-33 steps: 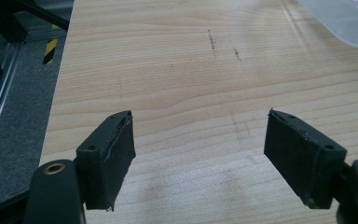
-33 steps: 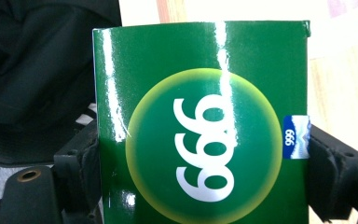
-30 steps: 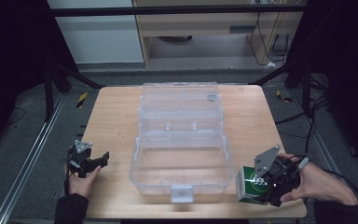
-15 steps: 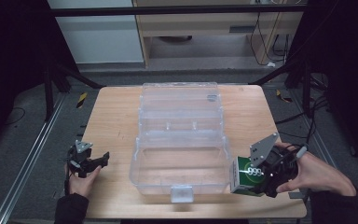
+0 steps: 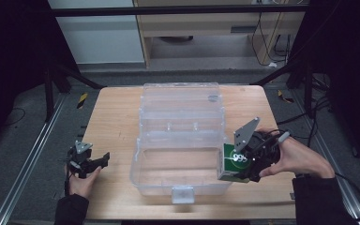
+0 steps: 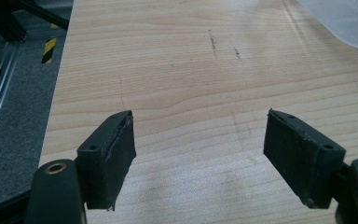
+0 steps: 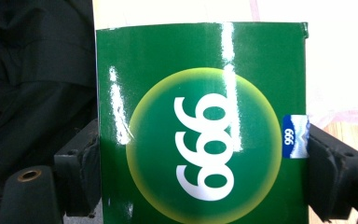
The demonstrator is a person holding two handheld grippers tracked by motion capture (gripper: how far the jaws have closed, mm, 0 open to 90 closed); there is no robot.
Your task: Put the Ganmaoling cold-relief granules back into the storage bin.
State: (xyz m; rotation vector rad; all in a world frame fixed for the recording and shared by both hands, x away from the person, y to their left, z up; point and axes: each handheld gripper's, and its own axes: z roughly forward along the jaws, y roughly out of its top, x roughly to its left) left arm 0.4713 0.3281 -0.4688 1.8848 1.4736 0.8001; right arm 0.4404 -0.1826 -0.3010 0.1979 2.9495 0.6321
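Note:
A green box [image 5: 234, 163] marked "999" sits between the jaws of my right gripper [image 5: 243, 161], lifted over the right rim of a clear plastic case [image 5: 180, 140]. The right gripper view has the green box [image 7: 200, 126] face-on, a black pad pressed on each side. The case lies open mid-table, its lid tilted back toward the far side. My left gripper [image 5: 91, 161] rests low at the table's left front, held by a hand. In the left gripper view its pads [image 6: 112, 161] stand wide apart over bare wood, nothing between them.
The wooden table [image 5: 117, 117] has open surface left of the case. A white latch [image 5: 182, 193] sticks out from the case's front. Black frame bars and a metal rail run along the left side; cables lie on the floor to the right.
My right gripper has carried the green box left and up, from the table's right front corner to the case's right rim. The left gripper has stayed in place.

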